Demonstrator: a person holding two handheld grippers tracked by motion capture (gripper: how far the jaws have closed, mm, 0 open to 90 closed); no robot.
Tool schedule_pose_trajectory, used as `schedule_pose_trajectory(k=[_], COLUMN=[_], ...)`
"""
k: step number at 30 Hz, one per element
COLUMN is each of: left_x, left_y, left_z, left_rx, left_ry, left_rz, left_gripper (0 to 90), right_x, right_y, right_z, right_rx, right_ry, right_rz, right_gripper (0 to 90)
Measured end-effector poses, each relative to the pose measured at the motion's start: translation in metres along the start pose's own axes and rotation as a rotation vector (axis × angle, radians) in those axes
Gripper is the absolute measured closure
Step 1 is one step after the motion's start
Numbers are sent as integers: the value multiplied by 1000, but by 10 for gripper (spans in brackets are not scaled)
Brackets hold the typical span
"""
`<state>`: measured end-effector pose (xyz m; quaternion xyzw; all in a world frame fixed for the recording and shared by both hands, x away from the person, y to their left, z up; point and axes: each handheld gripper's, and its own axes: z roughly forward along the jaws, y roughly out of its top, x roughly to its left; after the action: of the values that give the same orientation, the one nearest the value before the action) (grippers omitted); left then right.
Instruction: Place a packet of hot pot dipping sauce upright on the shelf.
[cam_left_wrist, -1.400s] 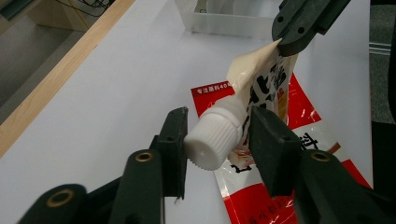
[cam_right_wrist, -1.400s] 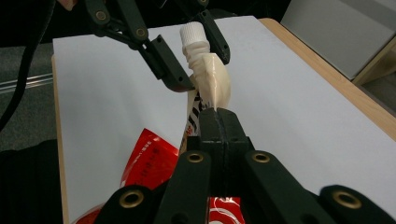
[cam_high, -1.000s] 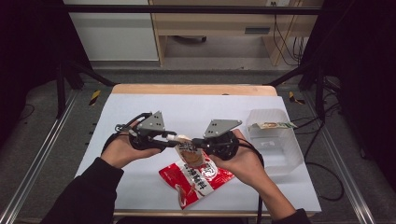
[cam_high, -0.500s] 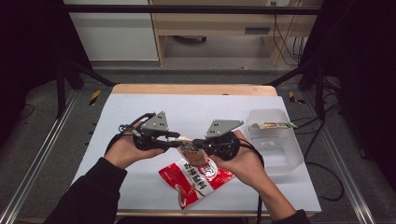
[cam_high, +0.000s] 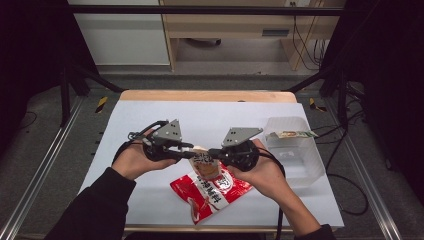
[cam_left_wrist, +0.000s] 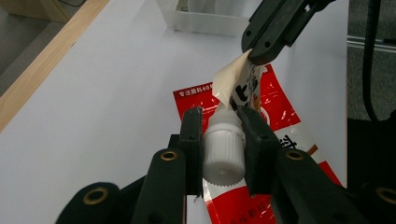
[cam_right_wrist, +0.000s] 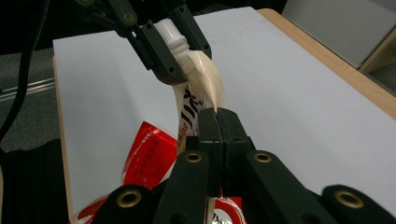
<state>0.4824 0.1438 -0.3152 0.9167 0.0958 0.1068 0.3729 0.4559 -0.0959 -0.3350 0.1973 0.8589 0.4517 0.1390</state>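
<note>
A small cream pouch (cam_high: 205, 165) with black lettering and a white screw cap (cam_left_wrist: 224, 149) hangs between both grippers above the table. My left gripper (cam_left_wrist: 220, 116) has just been closing, and its pads now press on the cap's two sides. It shows at the left (cam_high: 192, 150) in the high view. My right gripper (cam_right_wrist: 217, 114) is shut flat on the pouch's upper edge (cam_right_wrist: 205, 79), opposite the cap (cam_right_wrist: 173, 35). From above it sits on the pouch's right (cam_high: 214, 152).
A red printed packet (cam_high: 210, 192) lies on the white table (cam_high: 150, 115) right under the held pouch. A clear plastic tub (cam_high: 295, 150) with a small wrapper on its rim stands at the right. The table's wooden far edge (cam_high: 205, 95) runs behind.
The left hand has edged slightly to the right, toward the pouch. The right hand and the red packet have stayed put.
</note>
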Motion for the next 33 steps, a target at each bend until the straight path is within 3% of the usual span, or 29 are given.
schedule_pose_trajectory(k=[8,12,15,20,24,29,33], left_x=[-8,-9,-9,-8,-9,-10,-10], left_y=[22,25,26,25,25,25,26], left_z=[6,7,8,9,8,8,8], left_rx=[95,94,101,102,99,101,94], left_ry=[10,1,1,-4,-7,-14,-19], left_rz=[75,86,89,92,97,106,112], left_gripper=[733,734,733,733,733,733,733], right_x=[-3,-3,-4,-5,-7,-11,-13], right_y=[1,3,5,13,20,23,27], right_z=[-7,-10,-8,-4,2,7,11], right_rx=[69,112,158,235,286,320,349], right_ry=[-1,-18,-26,-29,1,41,51], right_rz=[-34,-81,-143,-231,-264,-278,-296], right_gripper=[765,602,463,369,298,286,374])
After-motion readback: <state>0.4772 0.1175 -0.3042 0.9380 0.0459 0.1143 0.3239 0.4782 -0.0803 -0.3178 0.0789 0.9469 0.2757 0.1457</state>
